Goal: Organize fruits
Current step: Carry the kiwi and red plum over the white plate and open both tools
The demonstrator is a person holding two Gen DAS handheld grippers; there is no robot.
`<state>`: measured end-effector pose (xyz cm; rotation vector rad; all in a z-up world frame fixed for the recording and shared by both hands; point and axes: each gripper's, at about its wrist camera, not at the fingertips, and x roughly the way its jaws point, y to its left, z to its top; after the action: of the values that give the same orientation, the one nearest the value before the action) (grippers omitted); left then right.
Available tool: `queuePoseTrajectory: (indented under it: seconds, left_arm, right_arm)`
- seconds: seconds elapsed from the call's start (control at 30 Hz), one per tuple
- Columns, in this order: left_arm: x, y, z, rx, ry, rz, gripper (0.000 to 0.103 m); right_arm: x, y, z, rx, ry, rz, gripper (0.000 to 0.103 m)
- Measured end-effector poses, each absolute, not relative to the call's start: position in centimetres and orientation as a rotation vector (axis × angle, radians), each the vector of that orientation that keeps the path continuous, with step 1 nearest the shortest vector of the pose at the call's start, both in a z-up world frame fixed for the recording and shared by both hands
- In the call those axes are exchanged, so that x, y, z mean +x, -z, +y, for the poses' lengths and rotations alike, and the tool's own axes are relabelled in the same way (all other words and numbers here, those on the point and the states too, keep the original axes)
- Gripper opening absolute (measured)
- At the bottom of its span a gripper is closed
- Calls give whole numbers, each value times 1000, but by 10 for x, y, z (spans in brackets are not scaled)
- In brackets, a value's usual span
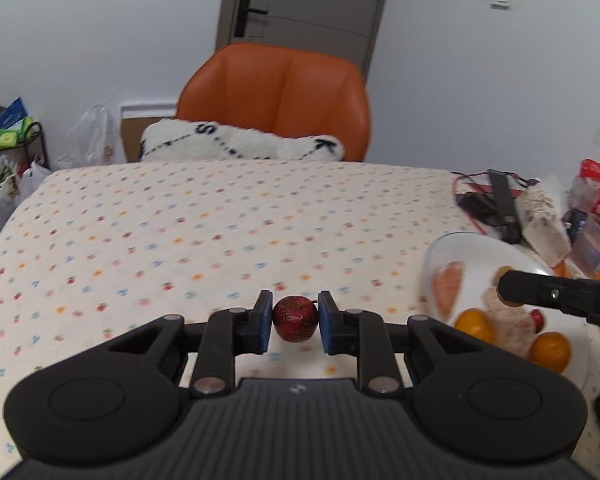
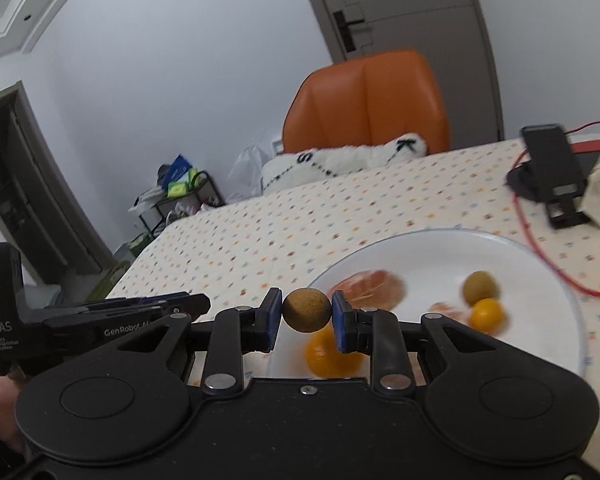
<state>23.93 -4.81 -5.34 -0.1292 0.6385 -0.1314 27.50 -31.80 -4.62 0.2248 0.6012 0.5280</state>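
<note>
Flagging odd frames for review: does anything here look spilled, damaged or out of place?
Nothing spilled or damaged. The left tool holds a small red fruit above the tablecloth; the right tool holds a round brown fruit beside the white plate. Only cables and clutter crowd the far right.

The left tool (image 1: 295, 322) is clamping a small red fruit (image 1: 295, 323); the right tool (image 2: 307, 315) is pinching a brown round fruit (image 2: 307, 309), both held level.

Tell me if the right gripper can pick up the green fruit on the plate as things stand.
Probably not yet: the right gripper is shut on a brown round fruit. The green fruit lies uncovered on the plate, so the path looks free once it lets go.
</note>
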Motion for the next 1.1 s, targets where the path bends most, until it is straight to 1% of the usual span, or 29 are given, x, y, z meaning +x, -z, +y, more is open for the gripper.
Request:
queuePoseTrajectory:
  seconds: [0.3,0.9,1.1]
  left_arm:
    - [234,44,-93,-104,234,625,22]
    - [224,36,-163,-86,387,605,23]
    - [221,34,-169,-92,392,599,26]
  right_arm:
    - [270,49,-355,242,-435,593,25]
    - [255,49,-390,248,-364,576,25]
    - [254,48,-393,256,-362,568,25]
